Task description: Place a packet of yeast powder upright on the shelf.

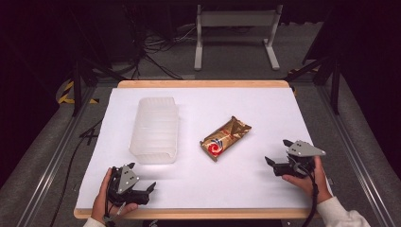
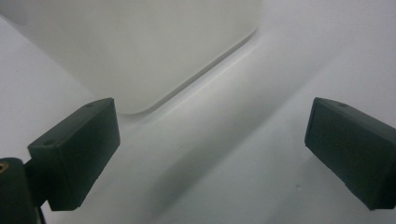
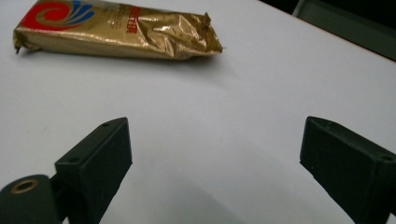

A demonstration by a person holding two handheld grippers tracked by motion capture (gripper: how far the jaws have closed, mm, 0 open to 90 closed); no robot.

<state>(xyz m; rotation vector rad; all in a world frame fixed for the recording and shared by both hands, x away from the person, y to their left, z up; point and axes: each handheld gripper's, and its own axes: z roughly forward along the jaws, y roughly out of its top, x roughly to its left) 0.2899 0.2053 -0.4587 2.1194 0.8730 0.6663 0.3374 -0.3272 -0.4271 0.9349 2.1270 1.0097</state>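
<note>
Apparently nothing was begun: both the left claw (image 1: 142, 177) and right claw (image 1: 279, 152) gaped empty, the gold packet (image 1: 225, 137) lay mid-surface, at three o'clock from the clear tub (image 1: 155, 130).

One counter (image 1: 265, 189), covered in white. One translucent plastic container (image 1: 154, 130), lying on it. One gold foil packet (image 1: 225, 137) with a red-and-blue swirl mark. Two handheld grippers: the left gripper (image 1: 141, 178) and the right gripper (image 1: 278, 151), each with two black fingers (image 2: 77, 154). Two hands, one per gripper. One white frame stand (image 1: 235, 28) beyond the counter.
</note>
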